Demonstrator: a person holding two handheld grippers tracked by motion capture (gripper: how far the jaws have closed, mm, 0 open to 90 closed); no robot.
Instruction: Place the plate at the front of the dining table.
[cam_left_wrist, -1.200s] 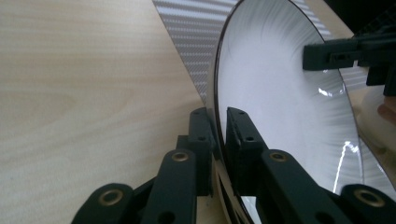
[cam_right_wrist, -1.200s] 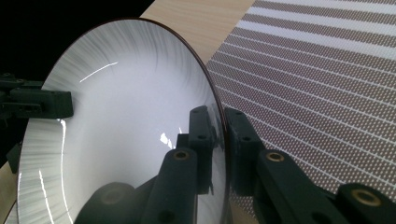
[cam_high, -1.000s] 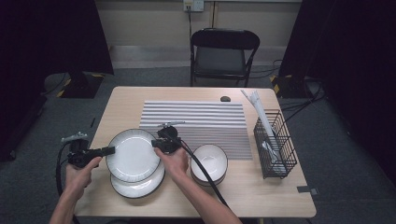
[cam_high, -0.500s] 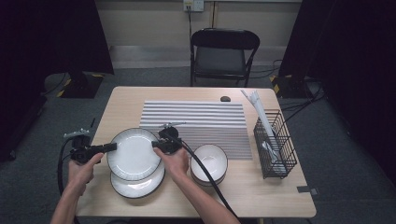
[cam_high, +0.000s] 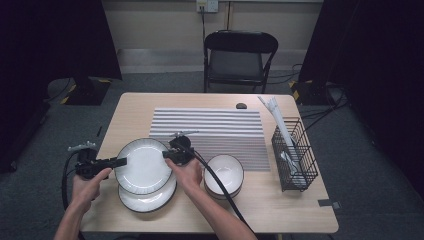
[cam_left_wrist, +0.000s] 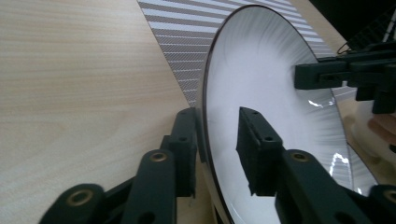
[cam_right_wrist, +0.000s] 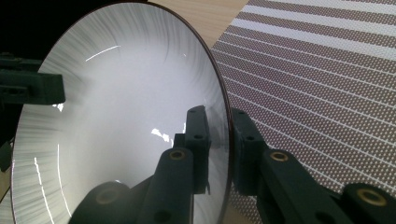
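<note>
A white ribbed plate (cam_high: 145, 165) is held tilted above a second white plate (cam_high: 145, 197) at the table's front left. My right gripper (cam_high: 167, 155) is shut on its right rim; the right gripper view shows both jaws pinching the plate's edge (cam_right_wrist: 219, 84). My left gripper (cam_high: 122, 161) reaches in from the left. Its jaws straddle the plate's left rim (cam_left_wrist: 208, 84) in the left gripper view. The outer jaw lies against the rim, and a gap shows between the inner jaw and the plate's face. The right gripper (cam_left_wrist: 322, 74) shows across the plate.
A stack of white bowls (cam_high: 224, 175) sits right of the plates. A striped mat (cam_high: 215, 127) covers the table's middle. A black wire basket (cam_high: 295, 155) with cutlery and straws stands at the right. A folding chair (cam_high: 240, 55) stands behind the table.
My left gripper has edged slightly right, onto the plate's left rim. The plate and my right gripper have hardly moved.
</note>
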